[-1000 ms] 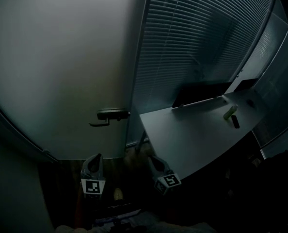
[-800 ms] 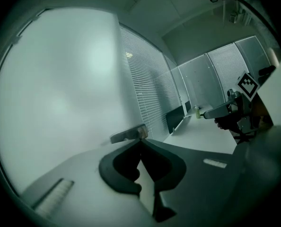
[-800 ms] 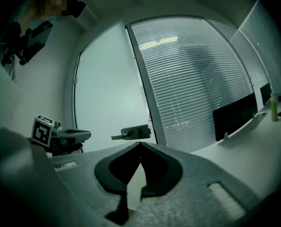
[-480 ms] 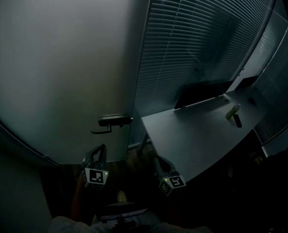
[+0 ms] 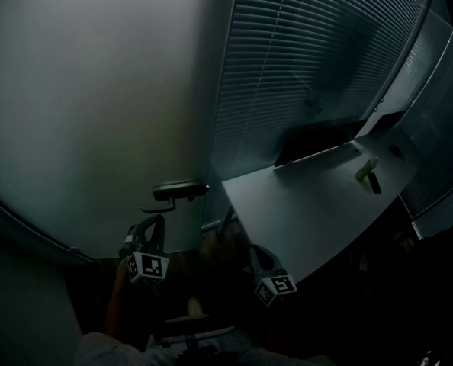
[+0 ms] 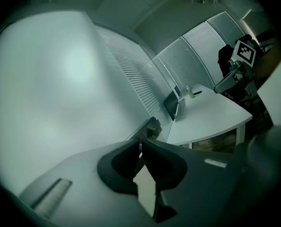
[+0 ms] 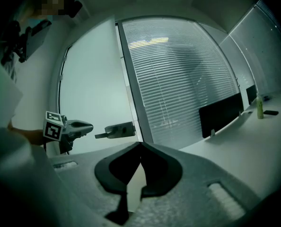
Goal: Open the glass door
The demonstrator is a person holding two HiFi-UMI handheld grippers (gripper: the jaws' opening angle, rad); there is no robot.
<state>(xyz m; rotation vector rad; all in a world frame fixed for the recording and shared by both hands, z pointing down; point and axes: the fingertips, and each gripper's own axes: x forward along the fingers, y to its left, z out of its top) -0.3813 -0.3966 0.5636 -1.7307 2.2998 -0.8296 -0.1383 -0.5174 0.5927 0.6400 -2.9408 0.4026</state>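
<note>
Before the frosted glass door point(image 5: 97, 90), both grippers sit low, and the lever handle point(image 5: 177, 191) near its right edge is untouched.
Left gripper point(image 5: 152, 223) hangs just under the handle, apart from it; its jaws have just been opening to a thin slit, with nothing between them. Right gripper point(image 5: 255, 252) hangs beside the near corner of the white desk point(image 5: 310, 212), jaws together and empty. The desk's corner crowds the door frame, leaving a narrow strip of dark floor. Slatted blinds point(image 5: 303, 59) back the desk in a dim room.
</note>
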